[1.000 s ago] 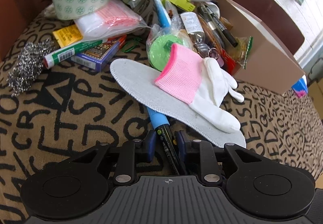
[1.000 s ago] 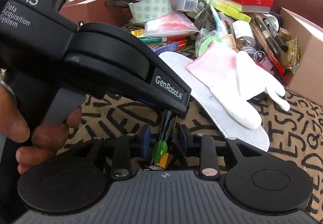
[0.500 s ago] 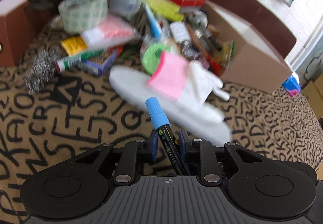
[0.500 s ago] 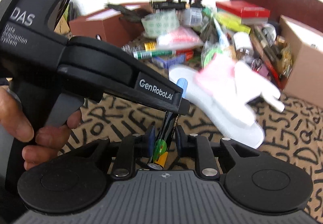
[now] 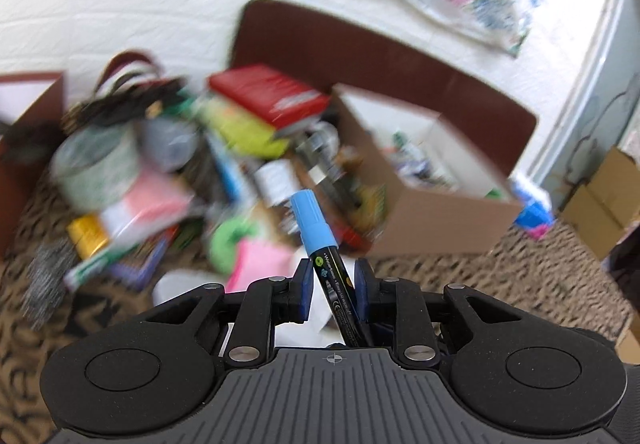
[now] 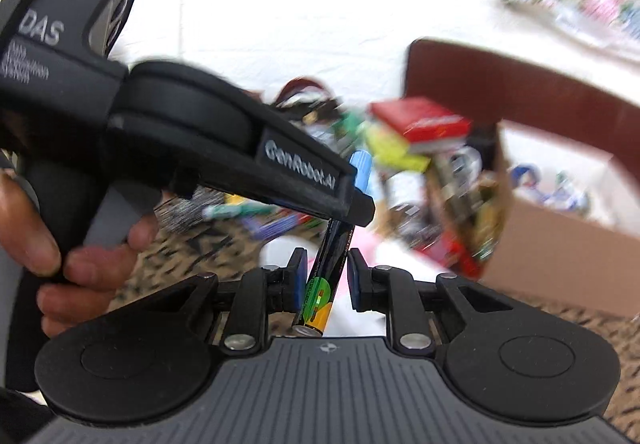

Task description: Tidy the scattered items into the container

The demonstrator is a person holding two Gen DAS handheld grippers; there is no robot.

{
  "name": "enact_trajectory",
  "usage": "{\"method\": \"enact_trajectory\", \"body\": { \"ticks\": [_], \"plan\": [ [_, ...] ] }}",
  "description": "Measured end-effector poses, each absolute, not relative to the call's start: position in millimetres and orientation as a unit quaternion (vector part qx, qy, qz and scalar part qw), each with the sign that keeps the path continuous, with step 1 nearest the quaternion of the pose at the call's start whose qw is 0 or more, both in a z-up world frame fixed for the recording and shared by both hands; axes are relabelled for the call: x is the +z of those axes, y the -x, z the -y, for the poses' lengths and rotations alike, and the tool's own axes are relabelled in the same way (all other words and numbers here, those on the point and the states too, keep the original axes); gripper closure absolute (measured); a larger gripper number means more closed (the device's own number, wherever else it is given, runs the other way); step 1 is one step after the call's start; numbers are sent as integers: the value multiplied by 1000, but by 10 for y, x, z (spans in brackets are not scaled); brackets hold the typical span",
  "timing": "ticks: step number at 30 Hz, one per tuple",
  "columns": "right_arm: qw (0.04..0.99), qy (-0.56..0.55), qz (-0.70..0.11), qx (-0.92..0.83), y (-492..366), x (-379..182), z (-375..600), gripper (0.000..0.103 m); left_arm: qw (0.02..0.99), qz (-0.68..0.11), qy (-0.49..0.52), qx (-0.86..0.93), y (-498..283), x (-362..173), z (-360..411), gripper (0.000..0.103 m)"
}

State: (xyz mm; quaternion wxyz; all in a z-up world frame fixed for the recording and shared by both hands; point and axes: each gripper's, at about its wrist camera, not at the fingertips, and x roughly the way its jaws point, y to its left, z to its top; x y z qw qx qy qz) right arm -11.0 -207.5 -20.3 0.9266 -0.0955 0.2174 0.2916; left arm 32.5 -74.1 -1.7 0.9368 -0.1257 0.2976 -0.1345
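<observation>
Gripping blue-capped marker [image 5: 320, 244] with left gripper [image 5: 329, 284], jaws clamped on barrel | right gripper [image 6: 323, 278] closed round marker's tail end | marker raised, left of cardboard box [image 5: 432, 219], cap tilted boxward

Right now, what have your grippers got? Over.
Left gripper shut on marker. Right gripper around its tail, grip unclear. Box ahead, pile beside it.

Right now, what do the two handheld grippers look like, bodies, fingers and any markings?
Both are black plastic. Each left gripper and right gripper has blue-padded fingers on black linkages with silver rivets, two round discs, and a grey ribbed deck bearing a small crosshair mark. The right wrist view shows the left unit's side with white "DAS" and "GenRobot.AI" lettering and a grey trigger. No cables or sleeve clearly visible.
</observation>
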Motion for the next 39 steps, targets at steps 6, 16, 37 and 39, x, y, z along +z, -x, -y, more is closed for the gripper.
{"method": "enact_trajectory", "body": {
  "ticks": [6,16,37,39],
  "plan": [
    [948,86,-185,245,-251,-15,2385,80,938,-272,118,-177,-788,220,1097,84],
    [964,86,-156,196,-1136,200,2842,80,940,-246,97,-216,-1727,437,1674,84],
    [961,148,-191,134,-2078,-109,2926,18,941,-266,99,-186,-2857,74,1749,9],
    [964,135,-189,129,-1927,-78,3005,10,945,-249,95,-190,-2702,144,1700,9]
  ]
}}
